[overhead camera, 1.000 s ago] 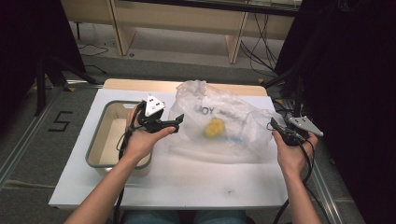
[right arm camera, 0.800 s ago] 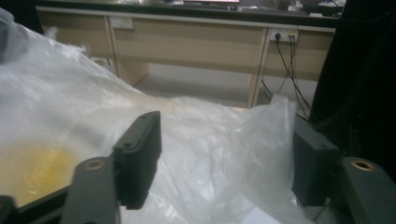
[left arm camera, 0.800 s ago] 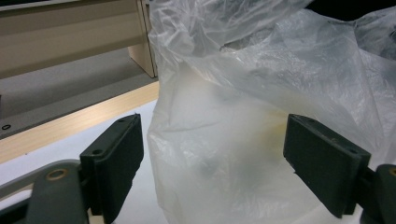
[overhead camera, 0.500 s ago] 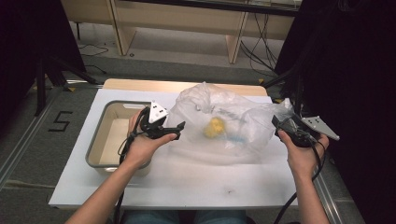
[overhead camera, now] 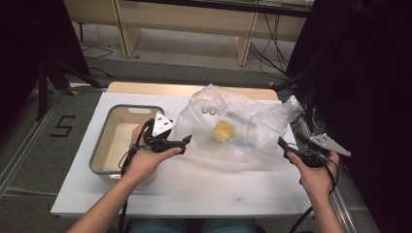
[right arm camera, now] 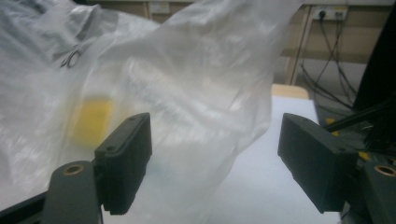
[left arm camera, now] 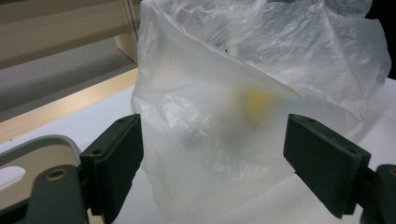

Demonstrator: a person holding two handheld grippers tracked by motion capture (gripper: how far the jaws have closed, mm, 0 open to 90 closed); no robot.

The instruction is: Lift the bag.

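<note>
Grippers (left arm camera: 212,163) agape beside plastic bag (overhead camera: 243,126)

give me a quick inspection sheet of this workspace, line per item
surface: white tabletop, wooden strip along the far edge
job's things: crumpled clear plastic bag with a yellow object and something blue inside; grey-rimmed rectangular bin at left, looks empty
clutter: nothing seen
grippers: left tool open beside the bag; right tool open at the bag's right edge
cables: one trails from each tool; more on the floor behind the table
surroundings: wooden furniture legs, dark curtains, a "5" on the floor
</note>
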